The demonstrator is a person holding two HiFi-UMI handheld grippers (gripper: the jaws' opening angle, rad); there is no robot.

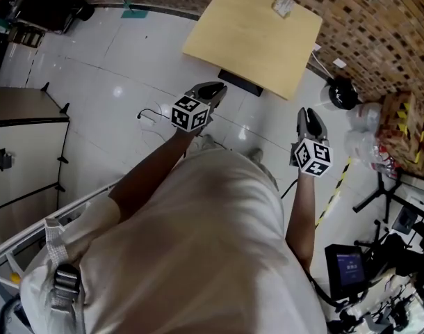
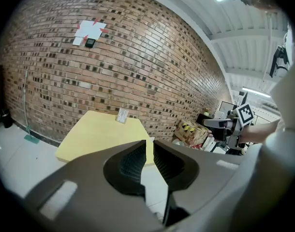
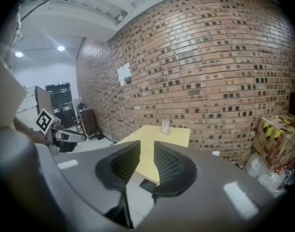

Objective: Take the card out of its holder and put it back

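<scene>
Both hand-held grippers empty, held up well short of the yellow worktop.
Head view: left hand-held gripper (image 1: 212, 89) and right hand-held gripper (image 1: 311, 117) are over the white floor (image 1: 115, 75); the card holder (image 1: 283, 4) stands on the worktop's (image 1: 254, 40) far corner by the brick wall (image 1: 379, 19). Left gripper view: jaws a narrow gap apart, nothing between; card holder (image 2: 122, 115) upright, well apart. Right gripper view: jaws narrowly parted, empty; card holder (image 3: 166, 126) at the worktop's far edge, the card itself too small to separate.
</scene>
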